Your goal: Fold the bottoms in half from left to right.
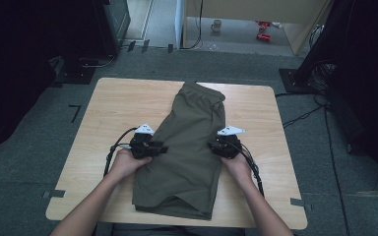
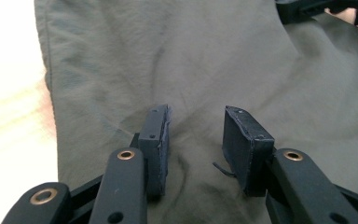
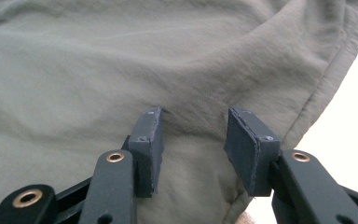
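Observation:
Olive-green shorts (image 1: 192, 142) lie folded lengthwise on the wooden table (image 1: 118, 103), waistband at the far end and hem near the front edge. My left gripper (image 1: 160, 149) rests at the shorts' left edge, about halfway along. Its jaws stand apart over flat fabric (image 2: 191, 60), and the gripper (image 2: 196, 140) has nothing pinched. At the right edge my right gripper (image 1: 215, 147) faces inward. In its own view it (image 3: 193, 140) stands open, the pads apart above creased cloth (image 3: 144, 60) beside the hem seam. The right gripper (image 2: 317, 7) also appears at the top of the left gripper view.
Bare wood runs on both sides of the shorts. Cables (image 1: 112, 152) trail from the grippers toward the front edge. On the floor beyond the table stand dark equipment (image 1: 103, 29), a mug (image 1: 216, 25) and red objects (image 1: 263, 29).

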Demonstrator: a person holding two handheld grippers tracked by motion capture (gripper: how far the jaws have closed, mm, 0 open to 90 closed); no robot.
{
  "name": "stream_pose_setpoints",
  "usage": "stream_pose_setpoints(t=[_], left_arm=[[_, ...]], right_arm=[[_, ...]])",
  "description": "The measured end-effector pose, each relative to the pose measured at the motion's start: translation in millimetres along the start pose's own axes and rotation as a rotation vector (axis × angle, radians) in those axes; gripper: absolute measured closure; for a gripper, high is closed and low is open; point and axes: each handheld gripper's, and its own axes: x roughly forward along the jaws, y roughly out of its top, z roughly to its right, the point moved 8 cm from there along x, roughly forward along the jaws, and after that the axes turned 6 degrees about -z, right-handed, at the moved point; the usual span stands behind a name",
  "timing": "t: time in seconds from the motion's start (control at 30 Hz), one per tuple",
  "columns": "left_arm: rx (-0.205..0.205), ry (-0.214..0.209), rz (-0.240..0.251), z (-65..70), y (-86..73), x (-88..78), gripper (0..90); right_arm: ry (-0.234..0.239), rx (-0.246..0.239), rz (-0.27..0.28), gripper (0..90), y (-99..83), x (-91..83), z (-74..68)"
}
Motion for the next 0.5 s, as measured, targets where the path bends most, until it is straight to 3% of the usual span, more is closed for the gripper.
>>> stream_pose_setpoints(t=[0.2,0.37,0.5], left_arm=[[0.048,0.040,0.002,13.4,-9.8,-2.9,60.9],[0.058,0.068,0.004,22.0,-16.0,-4.7,60.4],[0.054,0.065,0.005,27.5,-20.5,-6.6,60.4]], right_arm=[[0.001,0.004,0.008,53.2,-2.5,-1.7,-2.4],[-0.002,0.000,0.013,53.0,-5.3,-3.6,-5.4],[0.001,-0.002,0.020,52.7,-7.9,-5.6,-7.3]])
